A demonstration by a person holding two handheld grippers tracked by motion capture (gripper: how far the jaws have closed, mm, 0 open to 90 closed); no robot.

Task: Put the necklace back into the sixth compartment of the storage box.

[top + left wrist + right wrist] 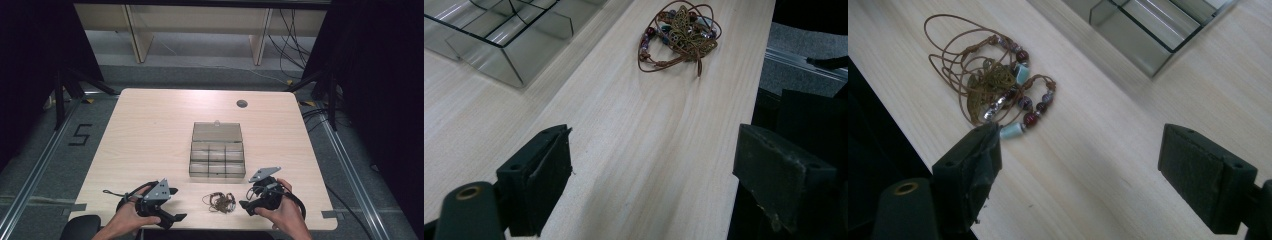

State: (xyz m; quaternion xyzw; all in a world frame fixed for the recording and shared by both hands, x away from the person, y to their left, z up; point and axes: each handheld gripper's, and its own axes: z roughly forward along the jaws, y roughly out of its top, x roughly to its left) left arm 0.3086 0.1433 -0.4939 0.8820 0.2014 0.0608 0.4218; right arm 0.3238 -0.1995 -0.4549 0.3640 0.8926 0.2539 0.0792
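Hands at the near edge of the pale wooden table (150, 130) hold the two grippers. Left gripper (167, 205) rests with jaws spread wide, empty; right gripper (246, 199) likewise gapes, gripping nothing. Between them lies a tangled brown cord necklace with coloured beads and a brass leaf pendant (220, 201), loose on the wood. Beyond it stands an open clear plastic compartment box (217, 159), lid flat behind.

Black claws (172, 204), grey triangular plates, trailing black cables
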